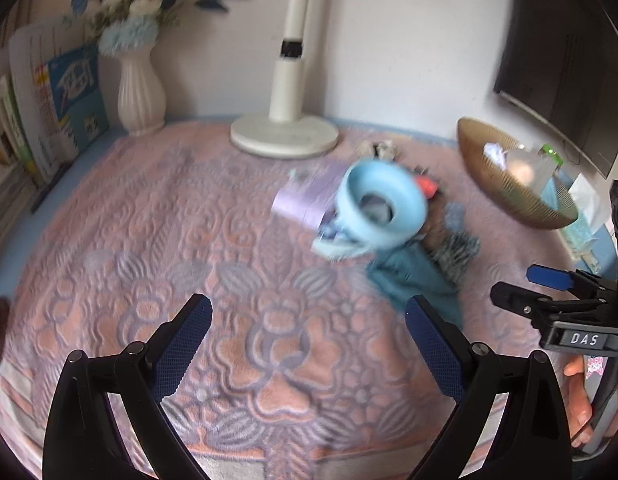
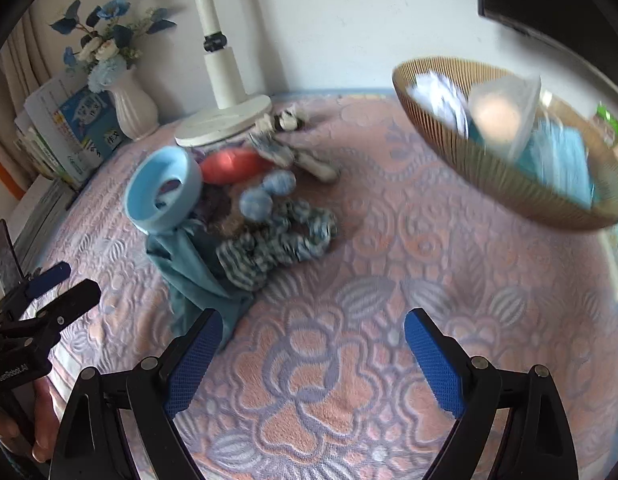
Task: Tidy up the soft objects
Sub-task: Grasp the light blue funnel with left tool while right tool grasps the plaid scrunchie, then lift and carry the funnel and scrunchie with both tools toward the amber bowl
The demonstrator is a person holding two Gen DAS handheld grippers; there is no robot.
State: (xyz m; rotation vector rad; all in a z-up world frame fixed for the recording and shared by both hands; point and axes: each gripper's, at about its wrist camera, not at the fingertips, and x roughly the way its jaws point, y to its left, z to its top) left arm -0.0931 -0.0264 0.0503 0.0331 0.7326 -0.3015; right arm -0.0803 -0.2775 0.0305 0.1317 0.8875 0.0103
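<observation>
Pink embossed blanket (image 2: 349,320) carries a tangled pile; both grippers, left gripper (image 1: 309,340) and right gripper (image 2: 313,352), are released and empty. Grabbing the teal cloth (image 2: 197,276) may topple the blue ring cup (image 2: 161,192) resting on it.

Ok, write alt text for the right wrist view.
The open, empty right gripper hovers over a pink patterned blanket. Ahead lies a pile of soft things beside a light blue ring; a ribbed golden bowl sits right.

Table (image 2: 349,360), covered by pink-and-lilac embossed floral cloth. On it: white vase (image 2: 131,106), white lamp base (image 2: 225,120), leaning books (image 2: 69,128), ribbed gold bowl (image 2: 489,176), heap of soft objects (image 2: 245,232) with teal cloth (image 2: 189,268).
</observation>
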